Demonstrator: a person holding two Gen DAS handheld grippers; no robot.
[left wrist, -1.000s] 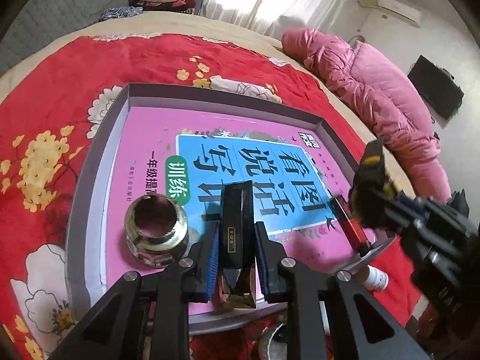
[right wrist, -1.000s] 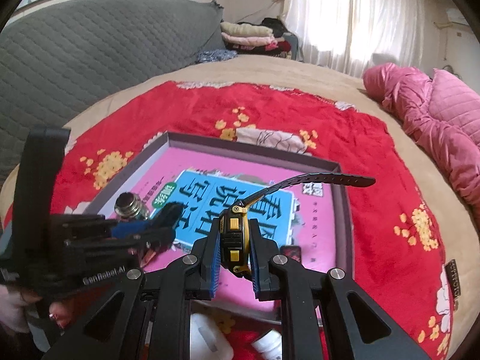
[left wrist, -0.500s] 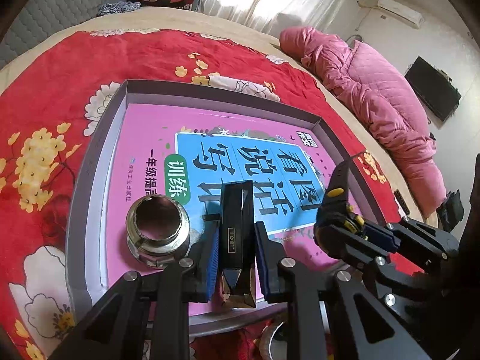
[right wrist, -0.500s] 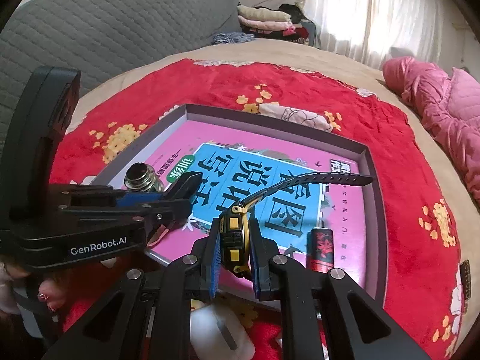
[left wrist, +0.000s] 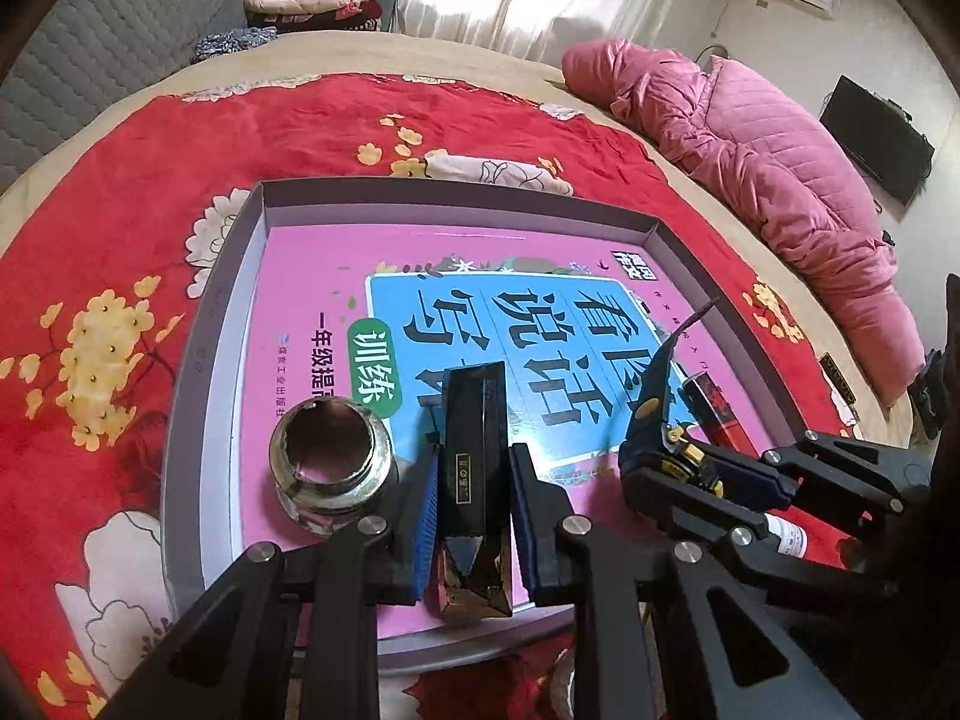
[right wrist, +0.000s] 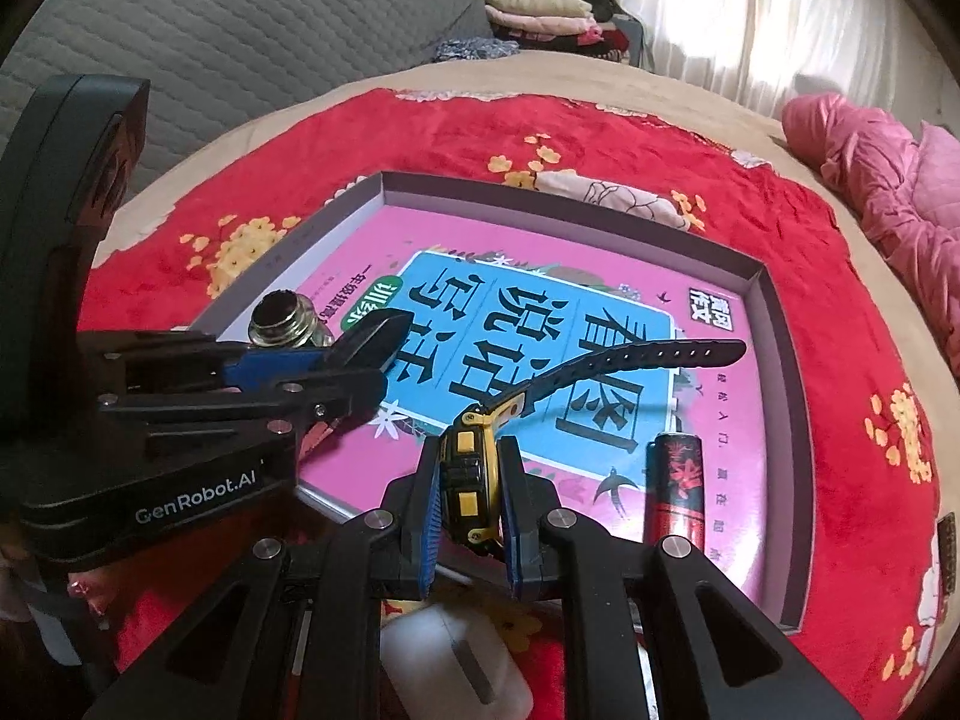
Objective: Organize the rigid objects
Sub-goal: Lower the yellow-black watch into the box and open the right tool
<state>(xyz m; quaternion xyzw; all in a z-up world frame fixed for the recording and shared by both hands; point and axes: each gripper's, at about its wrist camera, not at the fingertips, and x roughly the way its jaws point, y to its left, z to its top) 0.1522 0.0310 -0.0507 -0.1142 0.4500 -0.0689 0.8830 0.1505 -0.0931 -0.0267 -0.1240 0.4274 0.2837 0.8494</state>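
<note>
**Readable markings**

I read "GenRobot.AI" in pale letters on the left gripper [right wrist: 384, 354] body. The pink book [left wrist: 600, 330] in the tray showed large Chinese title characters upside down; the small print stayed illegible.

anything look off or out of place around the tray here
Nothing damaged or spilled. In the tray the metal fitting and red tube rest on the pink book. One oddity: a small white bottle lies outside the tray on the red blanket, near its front edge.
</note>
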